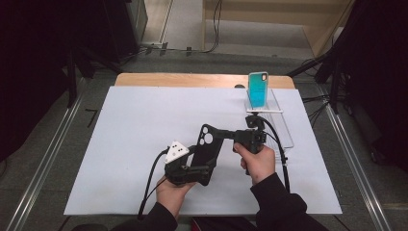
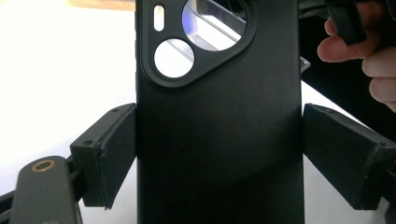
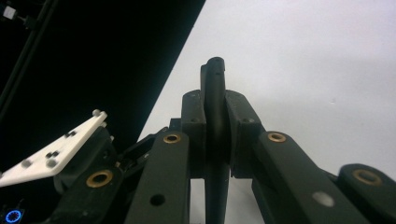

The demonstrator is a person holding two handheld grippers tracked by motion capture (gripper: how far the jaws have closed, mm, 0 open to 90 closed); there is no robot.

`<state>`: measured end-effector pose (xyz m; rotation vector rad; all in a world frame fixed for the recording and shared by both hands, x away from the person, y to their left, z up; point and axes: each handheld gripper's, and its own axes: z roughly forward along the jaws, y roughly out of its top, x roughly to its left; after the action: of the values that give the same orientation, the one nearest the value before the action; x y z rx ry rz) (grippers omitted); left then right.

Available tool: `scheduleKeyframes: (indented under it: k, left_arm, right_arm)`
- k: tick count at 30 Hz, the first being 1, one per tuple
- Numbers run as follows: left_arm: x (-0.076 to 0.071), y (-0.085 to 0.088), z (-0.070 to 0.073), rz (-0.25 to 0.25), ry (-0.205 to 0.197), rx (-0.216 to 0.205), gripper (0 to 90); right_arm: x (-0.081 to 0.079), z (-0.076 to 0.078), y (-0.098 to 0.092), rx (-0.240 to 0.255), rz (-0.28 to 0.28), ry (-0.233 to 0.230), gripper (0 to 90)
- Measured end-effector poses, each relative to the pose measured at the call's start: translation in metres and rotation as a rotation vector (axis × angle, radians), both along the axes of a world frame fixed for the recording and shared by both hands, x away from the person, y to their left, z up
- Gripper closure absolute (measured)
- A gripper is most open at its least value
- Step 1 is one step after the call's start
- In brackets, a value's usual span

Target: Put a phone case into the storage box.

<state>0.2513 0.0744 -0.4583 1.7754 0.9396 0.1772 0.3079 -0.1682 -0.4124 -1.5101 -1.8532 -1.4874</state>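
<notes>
The black phone case (image 2: 217, 140) sits between the left gripper's (image 1: 185, 169) pads, pinched across its width — the right gripper (image 3: 215, 140) has clamped its edge, both held above the white table sheet (image 1: 125, 134).

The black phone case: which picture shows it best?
The left gripper view: the black phone case faces the camera flat, lens cutouts clear. The high view shows it small between both grippers; the right gripper view shows its thin edge pinched.

I see a white-topped desk (image 1: 125, 144) on grey floor (image 1: 43, 159); dark curtains (image 1: 33, 57) hang at nine o'clock.
</notes>
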Motion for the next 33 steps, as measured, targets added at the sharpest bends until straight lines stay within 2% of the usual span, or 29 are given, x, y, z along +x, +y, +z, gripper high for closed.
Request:
scheduleKeyframes:
  k: [5, 8, 10, 14, 18, 22, 26, 27, 31, 33]
  left_arm:
    - [0.0, 0.002, 0.006, 0.001, 0.039, 0.003, 14.0]
    - [0.001, 0.003, 0.008, -0.008, 0.054, 0.022, 14.7]
    - [0.002, 0.003, 0.01, -0.017, 0.075, 0.033, 14.7]
    - [0.005, 0.005, 0.012, -0.035, 0.12, 0.033, 14.7]
    - [0.009, 0.007, 0.014, -0.061, 0.166, 0.055, 14.7]
    - [0.012, 0.009, 0.017, -0.09, 0.184, 0.05, 15.6]
    - [0.016, 0.008, 0.018, -0.119, 0.213, 0.08, 16.2]
    - [0.017, 0.008, 0.019, -0.113, 0.216, 0.095, 16.3]
    - [0.02, 0.01, 0.023, -0.135, 0.212, 0.105, 18.1]
    - [0.022, 0.011, 0.025, -0.141, 0.197, 0.122, 18.1]
  right_arm:
    - [-0.002, 0.005, 0.001, -0.03, 0.002, -0.022, 77.8]
    - [-0.002, 0.006, -0.001, -0.061, -0.014, -0.044, 77.9]
    - [-0.002, 0.006, -0.003, -0.063, -0.019, -0.051, 77.8]
    - [-0.005, 0.01, -0.005, -0.123, -0.032, -0.117, 77.8]
    - [-0.008, 0.012, -0.006, -0.178, -0.029, -0.182, 77.7]
    - [-0.008, 0.012, -0.006, -0.206, -0.022, -0.201, 77.7]
    - [-0.01, 0.014, -0.006, -0.236, -0.006, -0.24, 77.7]
    - [-0.011, 0.014, -0.006, -0.244, -0.001, -0.251, 77.7]
    - [-0.013, 0.017, -0.007, -0.246, 0.026, -0.294, 77.7]
    - [-0.014, 0.018, -0.007, -0.248, 0.04, -0.32, 77.7]
